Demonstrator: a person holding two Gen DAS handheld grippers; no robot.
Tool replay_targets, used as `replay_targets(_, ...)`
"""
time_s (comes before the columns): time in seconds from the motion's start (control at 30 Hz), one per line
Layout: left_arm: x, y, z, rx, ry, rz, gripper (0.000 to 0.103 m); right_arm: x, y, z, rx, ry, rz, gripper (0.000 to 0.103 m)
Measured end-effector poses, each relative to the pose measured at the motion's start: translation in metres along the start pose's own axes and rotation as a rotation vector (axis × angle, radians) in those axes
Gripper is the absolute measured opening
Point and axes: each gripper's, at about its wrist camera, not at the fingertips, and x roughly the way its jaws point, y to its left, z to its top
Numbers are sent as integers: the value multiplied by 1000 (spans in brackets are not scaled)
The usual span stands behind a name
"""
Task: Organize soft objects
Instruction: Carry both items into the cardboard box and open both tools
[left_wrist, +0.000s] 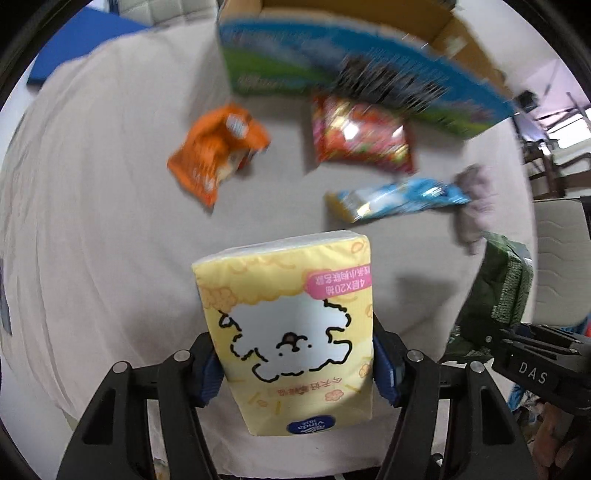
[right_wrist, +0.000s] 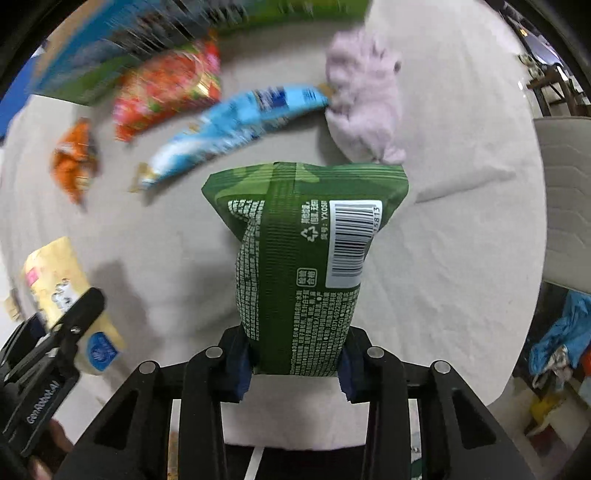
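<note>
- Left wrist view: a yellow tissue pack is held clamped between the two fingers of the left gripper, pinched at its lower sides and lifted clear of the cloth-covered surface. It cannot be told whether that surface is a desk or a bed.
- The tissue pack is pale yellow, printed with a fluffy white cartoon dog, a pink label and a blue logo; the print is seen upside down. Its sides are dented slightly where the blue pads press in, which suggests a soft, yielding fill.
- Right wrist view: a green packet is gripped between the fingers of the right gripper by its lower end, standing up and away from the camera. Dense white text, a recycling mark and a white barcode label are shown on its back.
- Both items appear to be held aloft for carrying, probably toward the blue-and-green box at the far edge, whose cardboard interior is visible.
- Left on the cloth are an orange snack bag, a red snack bag, a blue wrapper and a lilac plush item, all blurred by motion.
- The blue wrapper lies touching the lilac plush item.
</note>
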Motion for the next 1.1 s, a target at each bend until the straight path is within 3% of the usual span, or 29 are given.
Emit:
replay_targets(0.07, -26, -7, 7, 19, -29, -27, 63, -24, -2, -5, -14, -35, 25, 38)
replay_targets(0.13, -60, -5, 32, 33, -65, -41, 63, -42, -3, 5, -30, -71, 60, 38)
replay_targets(0.2, -89, 7, 62, 47, -112, -39, 63, -98, -3, 21, -40, -107, 93, 38)
replay_targets(0.27, -115, 16, 99, 55, -150, -51, 63, -120, -1, 32, -56, -140, 122, 38)
replay_targets(0.3, -107, 13, 117, 60, -161, -53, 63, -148, 0, 36, -62, -161, 133, 38)
replay_targets(0.37, -127, 2, 140, 69, -187, -60, 63, -172, 1, 47, -77, -195, 143, 38)
replay_targets(0.47, -141, -12, 180, 95, -231, -51, 63, -186, 17, 83, -97, -241, 138, 38)
replay_targets(0.63, -123, -21, 250, 119, -272, -25, 63, -219, 20, 140, -118, -305, 129, 38)
replay_targets(0.8, -87, -15, 302, 97, -255, -34, 63, -207, 39, 217, -132, -318, 107, 38)
replay_targets(0.97, -44, -10, 352, 61, -169, -82, 63, -187, 41, 276, -150, -292, 80, 38)
replay_targets(1.1, -5, -7, 386, 40, -87, -105, 63, -142, 48, 321, -165, -240, 78, 38)
